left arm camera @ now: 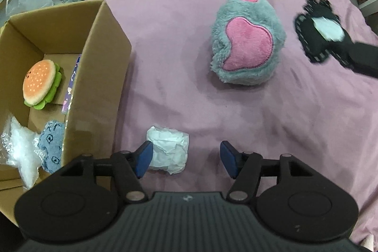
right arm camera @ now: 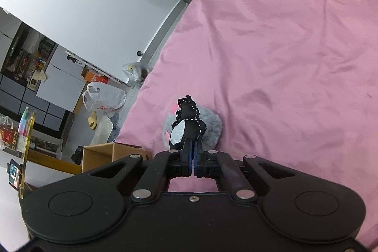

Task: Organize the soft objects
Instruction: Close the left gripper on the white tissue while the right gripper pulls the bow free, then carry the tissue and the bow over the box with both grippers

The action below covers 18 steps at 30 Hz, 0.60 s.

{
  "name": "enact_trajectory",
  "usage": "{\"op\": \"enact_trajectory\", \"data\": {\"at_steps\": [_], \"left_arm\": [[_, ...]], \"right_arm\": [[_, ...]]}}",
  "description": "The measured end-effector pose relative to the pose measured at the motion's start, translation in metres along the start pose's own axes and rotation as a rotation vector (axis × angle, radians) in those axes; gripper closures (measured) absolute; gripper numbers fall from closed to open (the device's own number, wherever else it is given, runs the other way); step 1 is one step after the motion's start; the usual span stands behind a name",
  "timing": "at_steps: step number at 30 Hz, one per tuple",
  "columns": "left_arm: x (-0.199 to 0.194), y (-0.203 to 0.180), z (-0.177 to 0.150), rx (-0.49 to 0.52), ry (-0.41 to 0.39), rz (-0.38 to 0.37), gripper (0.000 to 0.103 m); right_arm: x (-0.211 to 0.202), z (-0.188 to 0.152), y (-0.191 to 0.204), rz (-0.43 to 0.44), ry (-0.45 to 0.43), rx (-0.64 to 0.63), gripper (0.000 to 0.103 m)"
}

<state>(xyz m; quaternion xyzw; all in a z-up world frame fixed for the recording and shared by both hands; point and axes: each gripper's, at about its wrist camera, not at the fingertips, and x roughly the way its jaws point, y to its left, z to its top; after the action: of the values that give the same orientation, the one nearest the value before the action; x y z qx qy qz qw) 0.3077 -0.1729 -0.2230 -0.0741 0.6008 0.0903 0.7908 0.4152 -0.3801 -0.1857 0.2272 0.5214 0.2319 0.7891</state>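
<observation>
Right gripper (right arm camera: pixel 193 158) clamped on black-and-white plush (right arm camera: pixel 187 124), held above pink bedspread (right arm camera: pixel 283 63) | left gripper (left arm camera: pixel 185 161) spread wide beside crumpled white wad (left arm camera: pixel 169 152) | plush best carried over cardboard box (left arm camera: pixel 99 77), released low inside
</observation>
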Motion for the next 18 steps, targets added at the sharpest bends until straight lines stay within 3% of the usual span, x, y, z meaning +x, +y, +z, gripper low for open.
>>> {"op": "enact_trajectory", "data": {"at_steps": [3, 6, 8, 9, 10, 18], "left_arm": [[0.009, -0.008, -0.001, 0.043, -0.01, 0.026, 0.032], [0.01, -0.011, -0.003, 0.054, -0.017, 0.048, 0.032], [0.005, -0.003, -0.004, -0.014, -0.03, 0.025, 0.042], [0.003, 0.0, -0.003, -0.027, -0.032, 0.03, 0.06], [0.002, 0.003, -0.002, -0.033, -0.033, 0.046, 0.07], [-0.013, 0.014, -0.002, -0.074, -0.05, -0.014, 0.071]], "right_arm": [[-0.002, -0.003, -0.005, -0.003, 0.005, 0.005, 0.101], [-0.001, -0.004, -0.008, -0.005, 0.008, 0.01, 0.101], [-0.002, -0.005, -0.01, -0.008, 0.006, 0.017, 0.101], [-0.002, -0.006, -0.011, -0.008, 0.004, 0.02, 0.101], [-0.003, -0.006, -0.011, -0.007, 0.003, 0.022, 0.101], [-0.011, -0.009, -0.006, -0.002, -0.024, 0.019, 0.101]]}}
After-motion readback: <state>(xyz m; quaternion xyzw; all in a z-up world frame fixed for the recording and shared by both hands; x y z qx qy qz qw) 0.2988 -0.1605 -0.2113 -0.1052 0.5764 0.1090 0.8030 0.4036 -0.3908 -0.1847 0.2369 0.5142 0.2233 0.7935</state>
